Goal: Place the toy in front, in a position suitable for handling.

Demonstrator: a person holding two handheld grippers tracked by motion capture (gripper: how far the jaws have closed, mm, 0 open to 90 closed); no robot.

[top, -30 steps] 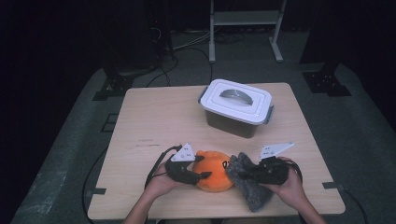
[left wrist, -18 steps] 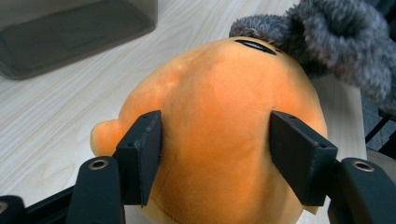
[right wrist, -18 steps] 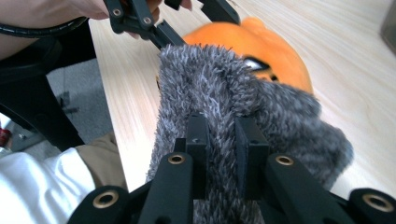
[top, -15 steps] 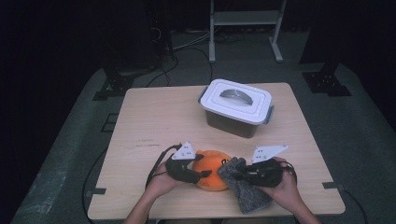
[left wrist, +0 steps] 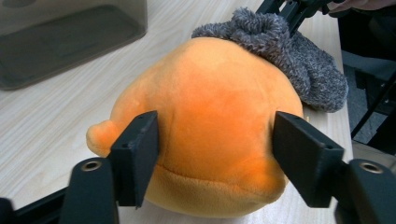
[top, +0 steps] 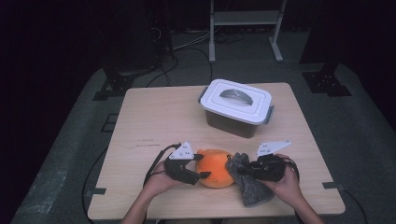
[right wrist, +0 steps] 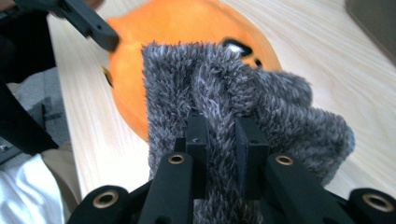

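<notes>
L tongs (top: 203, 175) have just been opening round the orange plush (top: 215, 168): in the left gripper view the pads stand either side of it w/ a sliver of gap on the right, so released, plush between them, resting on the desk (top: 154, 121) near the front edge. R tongs (top: 239, 171), clenched on a fold of the grey fuzzy cloth (top: 250, 186), have shifted it left vs a sec ago; it now drapes against the plush's side. Prob. wrapping or covering next. Lidded bin (top: 236, 107) sits well behind, lid on; contents can't be made out.
</notes>
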